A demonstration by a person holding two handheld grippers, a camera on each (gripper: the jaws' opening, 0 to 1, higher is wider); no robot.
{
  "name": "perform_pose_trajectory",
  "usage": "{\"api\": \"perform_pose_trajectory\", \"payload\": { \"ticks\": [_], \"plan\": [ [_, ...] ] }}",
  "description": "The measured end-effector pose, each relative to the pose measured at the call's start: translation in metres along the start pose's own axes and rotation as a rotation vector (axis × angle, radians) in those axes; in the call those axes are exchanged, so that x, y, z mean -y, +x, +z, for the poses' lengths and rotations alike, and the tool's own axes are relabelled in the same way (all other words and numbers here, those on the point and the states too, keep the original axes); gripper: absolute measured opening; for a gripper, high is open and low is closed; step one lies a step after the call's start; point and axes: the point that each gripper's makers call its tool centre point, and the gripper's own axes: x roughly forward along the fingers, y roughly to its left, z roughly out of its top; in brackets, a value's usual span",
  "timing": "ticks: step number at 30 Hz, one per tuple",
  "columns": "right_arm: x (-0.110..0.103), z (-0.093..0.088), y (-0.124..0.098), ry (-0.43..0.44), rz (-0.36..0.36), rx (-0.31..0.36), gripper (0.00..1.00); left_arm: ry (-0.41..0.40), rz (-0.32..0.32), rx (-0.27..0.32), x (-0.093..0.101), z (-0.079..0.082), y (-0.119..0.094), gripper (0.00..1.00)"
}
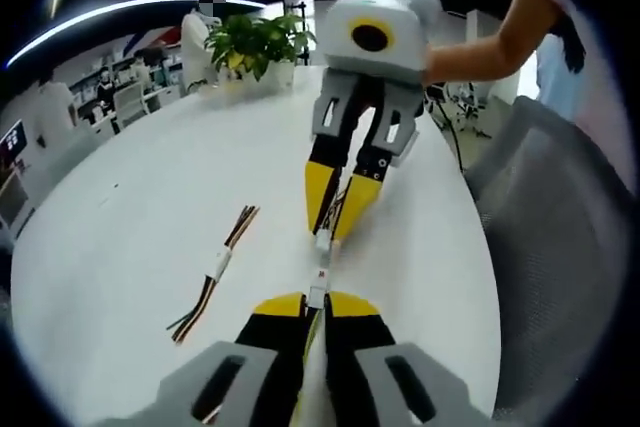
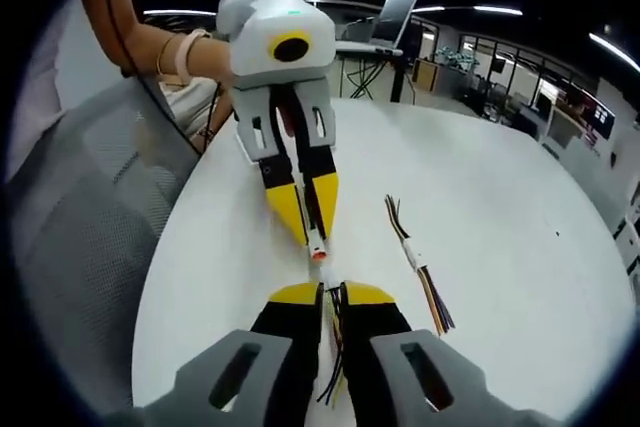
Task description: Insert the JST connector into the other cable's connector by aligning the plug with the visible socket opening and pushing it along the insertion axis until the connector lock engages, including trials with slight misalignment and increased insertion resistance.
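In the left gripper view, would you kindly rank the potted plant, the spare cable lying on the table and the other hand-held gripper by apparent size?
1. Right hand-held gripper, nearness inflates it.
2. Potted plant.
3. Spare cable, thin; close to the plant, so unsure.

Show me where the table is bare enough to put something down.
Bare table runs from the spare cable out to the potted plant and the far rim. It is crowded near the chair-side edge, where the left gripper and right gripper meet nose to nose over the connectors.
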Motion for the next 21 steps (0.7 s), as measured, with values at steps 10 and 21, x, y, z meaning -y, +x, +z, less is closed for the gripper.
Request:
{"api": "perform_pose_trajectory", "payload": {
  "ticks": [10,21],
  "plan": [
    [-0.0030,0.0018,0.0036,-0.007,0.015,-0.002,0.03,-0.007,-0.014,-0.017,0.0009,0.0020,0.0024,0.00],
    [-0.0059,-0.0033,0.0063,-0.026,0.027,-0.025,0.03,0.004,-0.032,-0.043,0.0035,0.0022,0.0088,0.00]
  ]
}}
